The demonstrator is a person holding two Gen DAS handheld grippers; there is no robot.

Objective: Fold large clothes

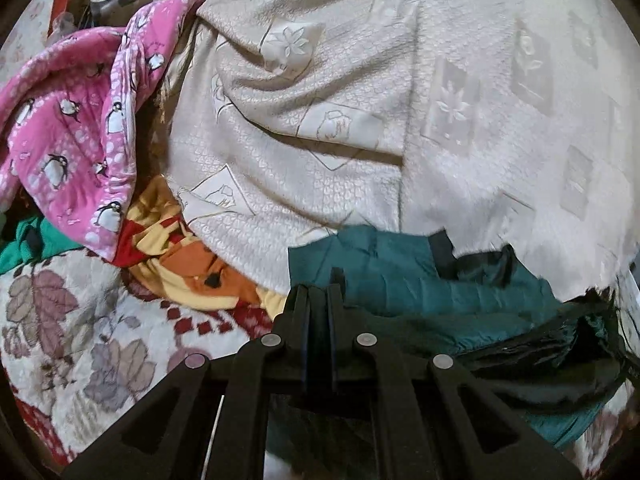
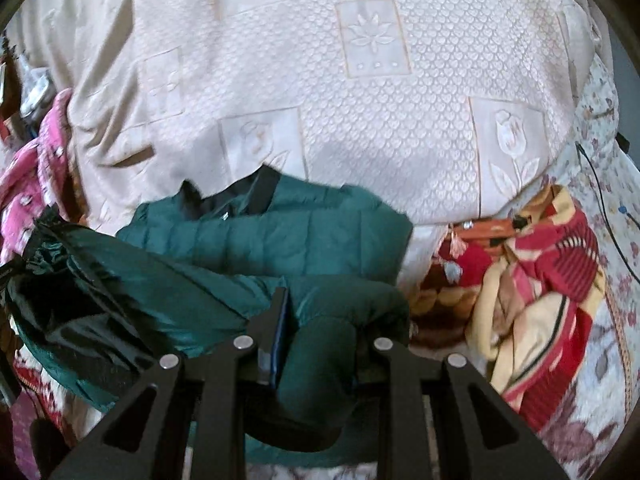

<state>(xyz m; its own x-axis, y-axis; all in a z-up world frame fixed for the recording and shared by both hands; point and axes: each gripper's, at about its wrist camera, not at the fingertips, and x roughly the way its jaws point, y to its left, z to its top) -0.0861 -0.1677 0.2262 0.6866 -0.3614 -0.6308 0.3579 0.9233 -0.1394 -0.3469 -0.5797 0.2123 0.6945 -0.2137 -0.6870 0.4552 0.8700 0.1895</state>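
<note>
Item: 1 green puffer jacket [image 2: 280, 236], quilted, with a dark lining showing. In the right wrist view we find it across the lower left and centre of the frame; in the left wrist view it fills the lower right [image 1: 420, 280]. Its long axis runs roughly side to side across both frames, so we judge it is strung between the 2 grippers.

Right gripper [image 2: 316, 328]: jaws part-way closed, pinching a thick roll of the jacket that bulges between them at the lower centre of the frame.

Left gripper [image 1: 320, 292]: jaws pressed together. A thin edge of the jacket seems caught between them, though we cannot see the fabric inside the pinch.

Both grippers sit at the near edge of the jacket; neither is clearly nearer.

Surroundings, counted: 1 cream bedspread [image 2: 360, 120] filling the upper frame behind the jacket; 1 pink penguin-print blanket [image 1: 80, 120] at the upper left; 1 red, orange and yellow blanket [image 2: 540, 280] at the right; 1 floral cover [image 1: 80, 340] underneath at the lower left.
</note>
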